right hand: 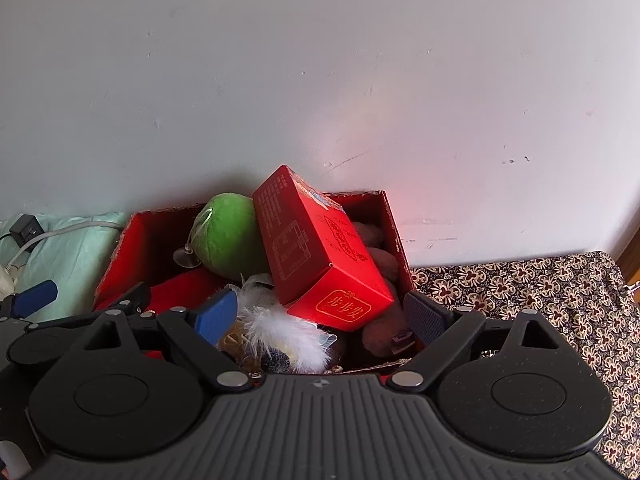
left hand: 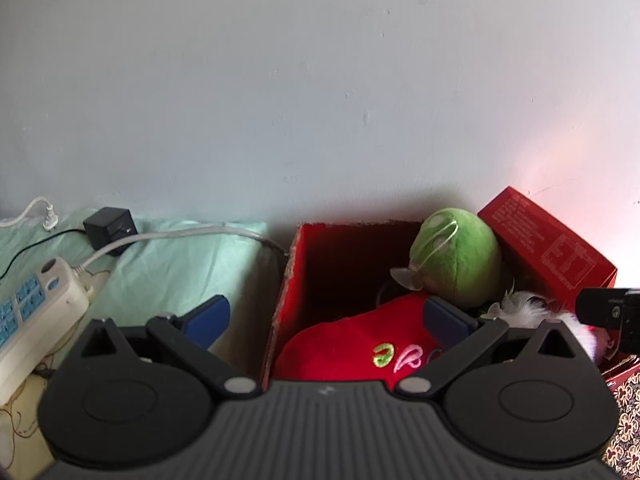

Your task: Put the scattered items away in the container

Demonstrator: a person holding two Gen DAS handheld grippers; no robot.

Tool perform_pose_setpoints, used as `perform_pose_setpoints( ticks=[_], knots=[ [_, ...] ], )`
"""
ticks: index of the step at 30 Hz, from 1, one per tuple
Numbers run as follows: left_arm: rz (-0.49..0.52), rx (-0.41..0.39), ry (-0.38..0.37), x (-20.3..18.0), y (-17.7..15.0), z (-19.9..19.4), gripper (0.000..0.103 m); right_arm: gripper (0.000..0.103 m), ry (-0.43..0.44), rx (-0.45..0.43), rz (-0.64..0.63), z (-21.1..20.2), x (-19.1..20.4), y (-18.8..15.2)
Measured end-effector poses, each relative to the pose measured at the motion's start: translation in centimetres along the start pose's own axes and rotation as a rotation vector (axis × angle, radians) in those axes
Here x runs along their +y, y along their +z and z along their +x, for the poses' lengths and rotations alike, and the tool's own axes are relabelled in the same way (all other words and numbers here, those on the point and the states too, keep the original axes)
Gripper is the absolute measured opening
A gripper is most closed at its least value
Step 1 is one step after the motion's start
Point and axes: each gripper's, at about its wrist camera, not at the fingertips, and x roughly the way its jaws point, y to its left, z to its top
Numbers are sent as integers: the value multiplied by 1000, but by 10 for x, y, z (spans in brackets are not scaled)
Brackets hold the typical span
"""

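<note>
Both my claws hang over the red container (right hand: 394, 232), which sits against the wall at the centre of each view. My left claw (left hand: 326, 320) has its blue pads spread wide and grips nothing; my right claw (right hand: 320, 316) is likewise spread apart and empty. I judge the tidying to be near its end, with the release step just done: nothing hangs from either claw.

Counting what lies inside: one green plush ball (right hand: 228, 240) with a suction cup at upper left of the pile, one red carton (right hand: 316, 248) leaning tilted across the middle, one red cloth item (left hand: 348, 344) with stitched letters at lower left, one white feathery thing (right hand: 276, 328) in front, and some brownish plush (right hand: 382, 264) at right, too hidden to count.

Outside, on the pale green bedding at left, I see one power strip (left hand: 36, 308) and one black adapter (left hand: 108, 228); at right, patterned fabric (right hand: 520, 292) bears nothing visible. My next move calls for drawing back and looking round for strays, perhaps pressing the carton lower.
</note>
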Motion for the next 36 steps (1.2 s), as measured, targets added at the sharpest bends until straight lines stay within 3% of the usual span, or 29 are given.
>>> perform_pose_setpoints(
  ticks=[9, 36],
  knots=[
    [4, 20, 7, 3, -1, 6, 102, 92, -3, -7, -11, -3, 1, -1],
    [13, -41, -33, 1, -2, -10, 102, 92, -16, -30, -18, -6, 2, -1]
  ],
)
